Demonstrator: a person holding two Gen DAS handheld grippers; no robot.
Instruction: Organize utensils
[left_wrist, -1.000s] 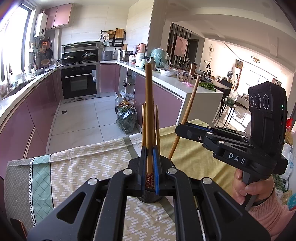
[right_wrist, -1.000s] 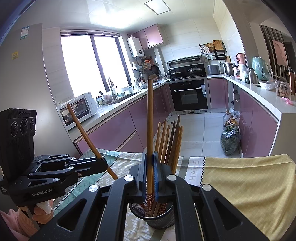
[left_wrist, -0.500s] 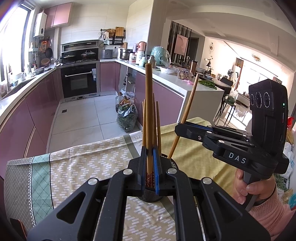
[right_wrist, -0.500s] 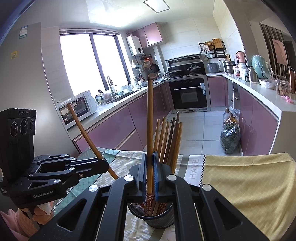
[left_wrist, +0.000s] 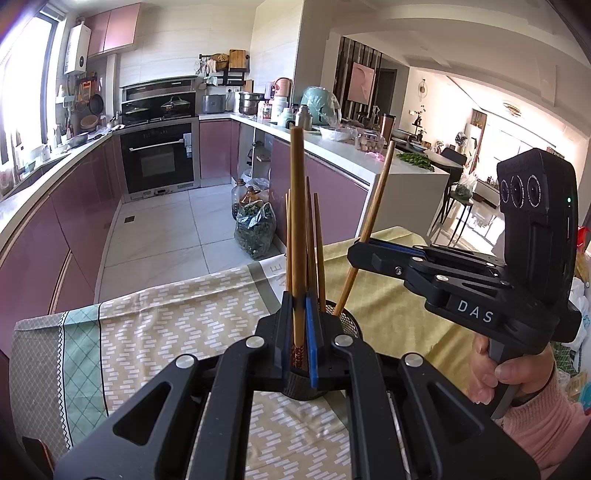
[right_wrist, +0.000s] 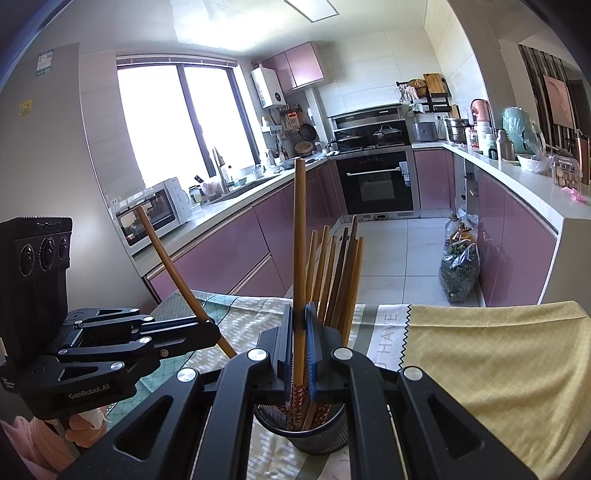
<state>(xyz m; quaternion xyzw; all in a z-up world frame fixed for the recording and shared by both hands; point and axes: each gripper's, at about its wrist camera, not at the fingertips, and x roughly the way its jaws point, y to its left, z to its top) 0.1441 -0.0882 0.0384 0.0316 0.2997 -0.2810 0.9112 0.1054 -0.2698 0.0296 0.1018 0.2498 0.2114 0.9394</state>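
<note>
A black mesh holder (right_wrist: 317, 432) stands on the cloth-covered table, with several wooden chopsticks (right_wrist: 340, 273) upright in it. My left gripper (left_wrist: 300, 332) is shut on one chopstick (left_wrist: 296, 221), held upright over the holder (left_wrist: 351, 326). My right gripper (right_wrist: 300, 347) is shut on another chopstick (right_wrist: 299, 236), its patterned lower end inside the holder. In the left wrist view the right gripper (left_wrist: 360, 251) holds its chopstick (left_wrist: 373, 218) slanted into the holder. In the right wrist view the left gripper (right_wrist: 207, 330) holds its chopstick (right_wrist: 173, 269) slanted.
The table carries a patterned cloth (left_wrist: 166, 325) and a yellow cloth (right_wrist: 491, 362). Beyond the far edge lie the kitchen floor, a bag of greens (left_wrist: 255, 230), purple cabinets and an oven (left_wrist: 159, 162).
Both grippers have sunk slightly toward the holder with their chopsticks. The right chopstick's lower end now sits deeper in the holder.
</note>
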